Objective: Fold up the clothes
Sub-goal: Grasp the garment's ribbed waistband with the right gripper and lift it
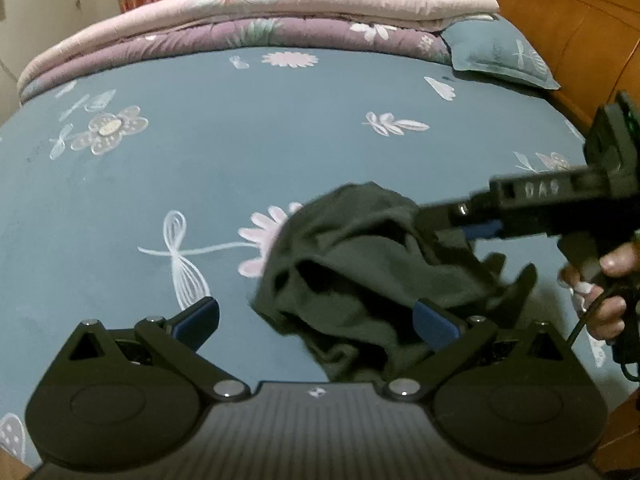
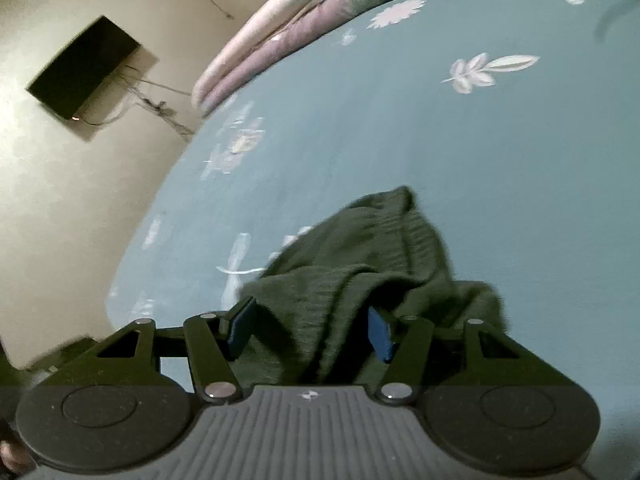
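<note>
A dark green knitted garment [image 1: 360,272] lies crumpled in a heap on the blue flowered bed sheet [image 1: 240,160]. My left gripper [image 1: 316,322] is open wide just in front of it, the right-hand finger [image 1: 436,324] over the cloth's near edge and the other over bare sheet. My right gripper [image 1: 452,228] comes in from the right, held by a hand [image 1: 608,280], its tip at the heap's upper right. In the right wrist view the garment [image 2: 360,256] bunches between the spread fingers of the right gripper [image 2: 310,331]. I see no pad pressing on it.
Folded pink and purple quilts [image 1: 256,12] lie along the bed's far edge, with a blue pillow [image 1: 500,56] beside them. A wooden headboard [image 1: 580,20] stands at the right. A dark screen [image 2: 80,76] hangs on the wall beyond the bed's left side.
</note>
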